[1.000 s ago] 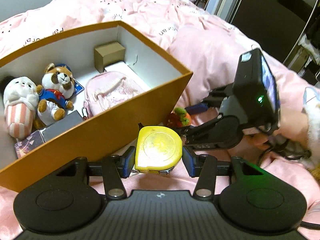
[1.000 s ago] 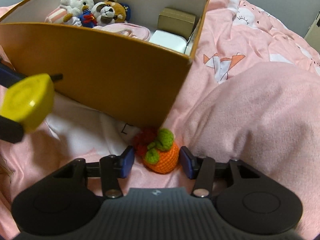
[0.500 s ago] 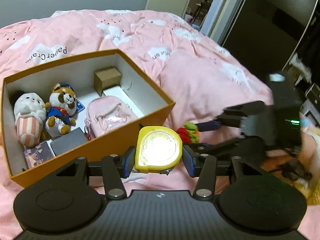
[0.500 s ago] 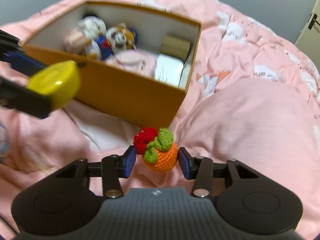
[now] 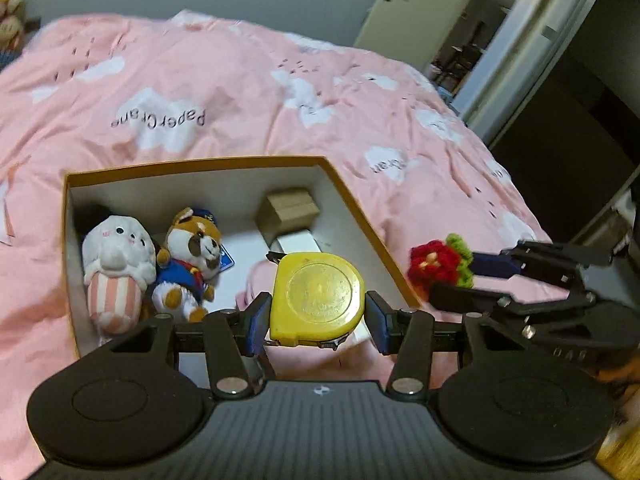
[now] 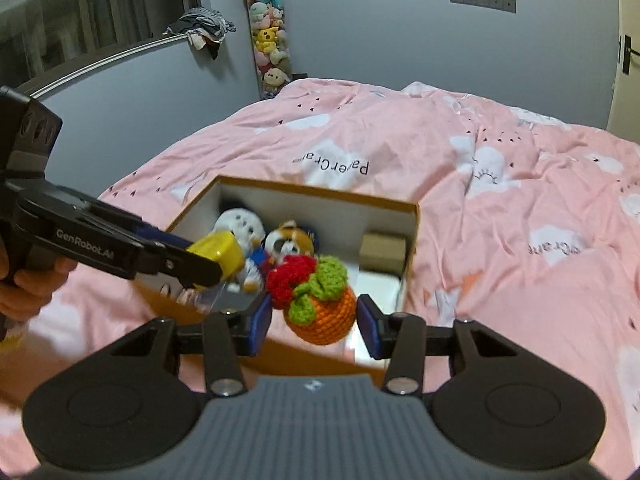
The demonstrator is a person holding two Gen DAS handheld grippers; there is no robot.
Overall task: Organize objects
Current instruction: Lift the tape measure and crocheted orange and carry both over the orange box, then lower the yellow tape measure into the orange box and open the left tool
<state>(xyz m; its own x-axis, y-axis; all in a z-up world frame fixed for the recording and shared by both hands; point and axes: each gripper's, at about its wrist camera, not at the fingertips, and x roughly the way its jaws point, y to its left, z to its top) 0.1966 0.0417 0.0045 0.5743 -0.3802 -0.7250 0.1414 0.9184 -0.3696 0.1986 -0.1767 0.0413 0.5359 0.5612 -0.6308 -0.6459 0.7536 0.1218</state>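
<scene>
Pink bedding with white clouds covers the bed (image 5: 240, 92), and on it stands the orange box (image 5: 360, 216), open at the top. The yellow tape measure (image 5: 318, 298) is held firmly in the fingers of the left gripper (image 5: 318, 316); a second ago it hung low before the box wall, now it is above the opening. The crochet orange toy (image 6: 320, 304) sits between the fingers of the right gripper (image 6: 316, 324), lifted off the bedding, apparently just outside the near rim. Inside are two plush animals (image 5: 152, 264) and a small brown carton (image 5: 290, 210). Both things seem ready for lowering in.
</scene>
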